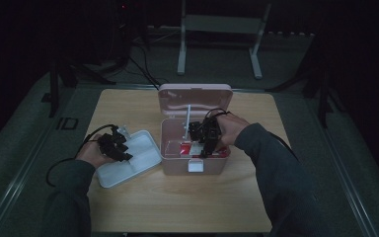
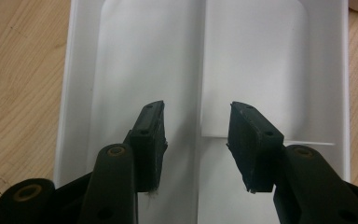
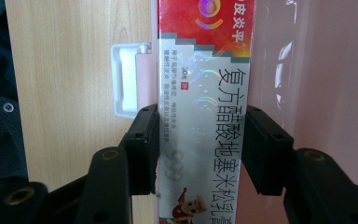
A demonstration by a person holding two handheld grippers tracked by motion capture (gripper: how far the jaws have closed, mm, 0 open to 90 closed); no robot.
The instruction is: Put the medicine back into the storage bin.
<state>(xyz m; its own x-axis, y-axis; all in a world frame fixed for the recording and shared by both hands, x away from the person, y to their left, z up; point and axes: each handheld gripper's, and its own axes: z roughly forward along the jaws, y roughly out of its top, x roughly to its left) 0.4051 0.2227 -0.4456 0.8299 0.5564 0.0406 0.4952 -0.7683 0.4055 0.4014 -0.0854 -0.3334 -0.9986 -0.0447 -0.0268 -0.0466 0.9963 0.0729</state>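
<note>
One long, shiny red-and-silver cardboard packet (image 3: 200,116) sits inside one pink plastic box (image 1: 193,158), clamped by the right tool (image 3: 200,154), while the left tool (image 2: 196,140) hangs apart over one smooth white tray (image 2: 261,60).

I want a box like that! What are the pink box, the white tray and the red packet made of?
Pink box: likely plastic, smooth, moulded clasp. White tray: probably glossy plastic, rounded compartments. Red packet: seemingly printed cardboard with shiny foil shimmer.

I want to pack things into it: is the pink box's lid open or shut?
Open. The pink box has its lid swung up and back, and the right gripper reaches inside.
</note>
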